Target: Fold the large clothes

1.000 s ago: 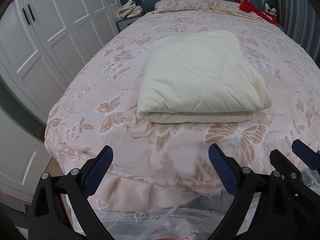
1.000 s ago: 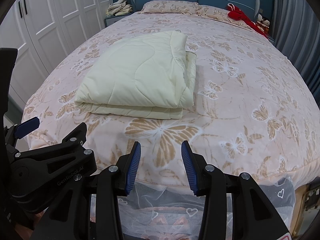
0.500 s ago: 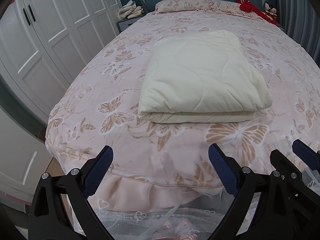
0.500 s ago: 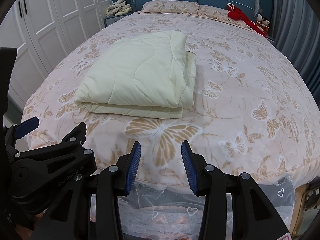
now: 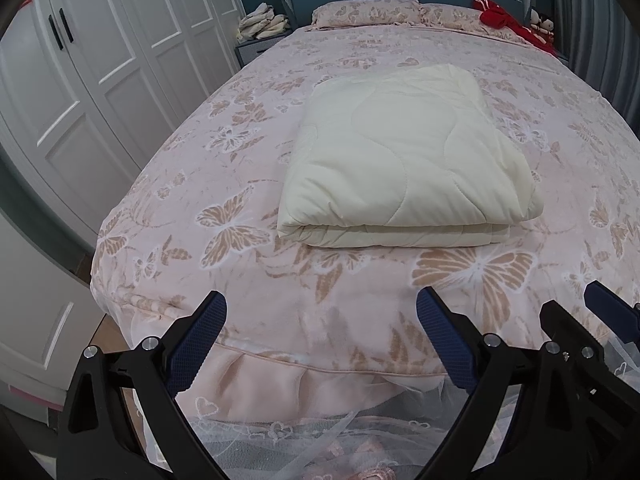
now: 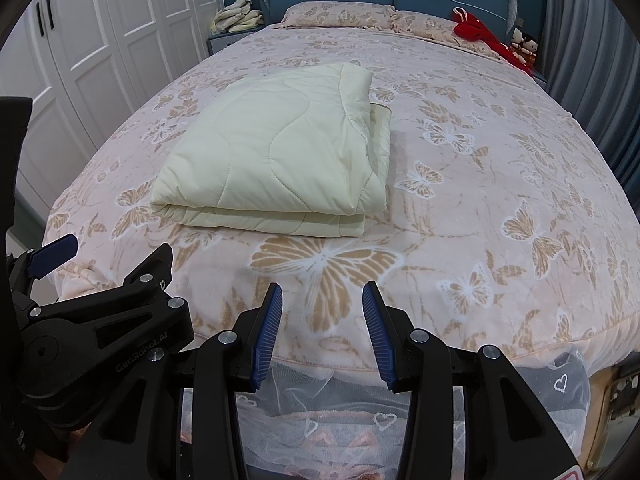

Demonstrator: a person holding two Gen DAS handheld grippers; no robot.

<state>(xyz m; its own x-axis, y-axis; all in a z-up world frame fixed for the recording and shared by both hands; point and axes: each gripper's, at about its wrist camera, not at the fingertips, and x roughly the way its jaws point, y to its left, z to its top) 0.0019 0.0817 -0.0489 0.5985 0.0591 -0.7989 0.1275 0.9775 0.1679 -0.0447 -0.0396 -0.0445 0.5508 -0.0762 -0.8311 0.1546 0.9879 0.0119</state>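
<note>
A cream quilted blanket (image 5: 404, 160) lies folded into a thick rectangle on the bed (image 5: 312, 288); it also shows in the right wrist view (image 6: 276, 156). My left gripper (image 5: 320, 320) is wide open and empty, hovering at the foot edge of the bed, short of the blanket. My right gripper (image 6: 322, 312) is open and empty, also at the foot edge, apart from the blanket. The left gripper's body (image 6: 96, 320) shows at the left of the right wrist view.
The bed has a pink butterfly cover (image 6: 500, 200) with a lace skirt (image 6: 340, 420). White wardrobe doors (image 5: 100, 60) stand on the left. Pillows (image 5: 368, 14), a red cloth (image 5: 500, 20) and a nightstand with folded cloths (image 5: 262, 26) are at the far end.
</note>
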